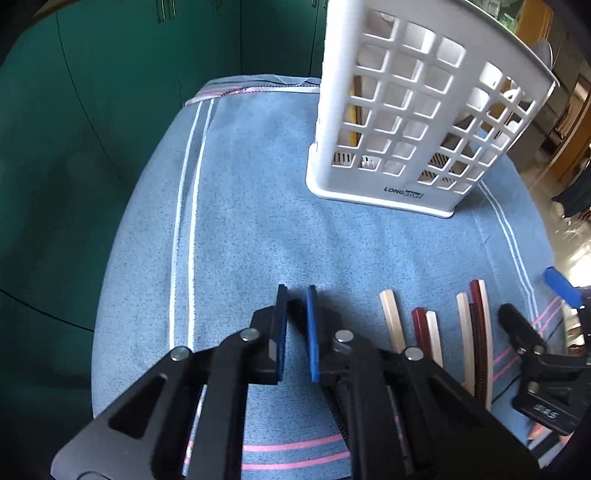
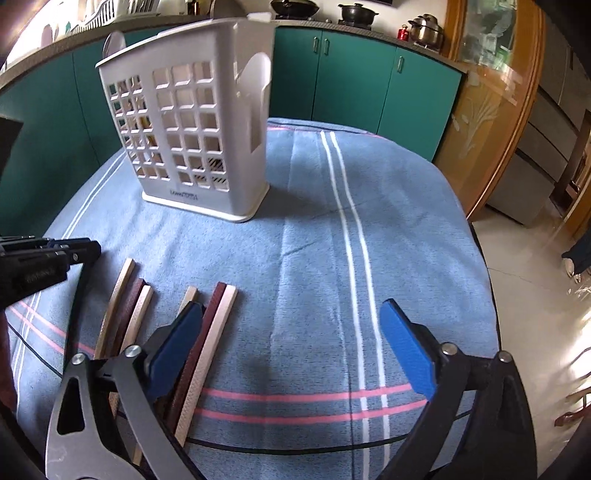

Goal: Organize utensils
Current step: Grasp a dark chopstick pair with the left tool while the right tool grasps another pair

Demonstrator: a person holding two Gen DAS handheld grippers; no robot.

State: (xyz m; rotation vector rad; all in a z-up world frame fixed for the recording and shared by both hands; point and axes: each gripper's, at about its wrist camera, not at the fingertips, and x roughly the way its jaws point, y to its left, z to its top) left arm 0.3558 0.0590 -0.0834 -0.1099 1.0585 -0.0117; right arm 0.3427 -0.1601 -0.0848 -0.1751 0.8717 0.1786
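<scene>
Left tongs (image 1: 295, 291) sat almost fully closed in my left wrist view, their blue pads parted only by a narrow slit. The tip of a dark chopstick (image 1: 295, 309) showed in that slit, apparently pinched there, though the view was too dim for me to be sure. They pointed steeply down at the table, just left of the loose sticks.

Right tongs (image 2: 291, 306) stood spread wide with nothing between the pads. I saw bare cloth under the gap. Their left-hand pad (image 2: 177, 343) hung over the near ends of the sticks; I could not tell whether it touched them.

Those sticks were cream and maroon chopsticks (image 2: 218, 332), lying flat and roughly side by side in a loose row at the near edge of the table. Some touched their neighbours in pairs, with small gaps between the pairs. They lay between my two tools.

Everything rested on a blue towel (image 2: 314, 221) with white stripes running away from me and pink stripes crossing near the front edge.

Farther back on the towel, well apart from the chopsticks, a white plastic utensil holder (image 2: 184, 129) stood upright. Its walls were a grid of square holes, and it had a printed label low on the front.

Beyond the table ran green cabinets (image 2: 351, 85), with cooking pots (image 2: 428, 27) on the counter above them.
</scene>
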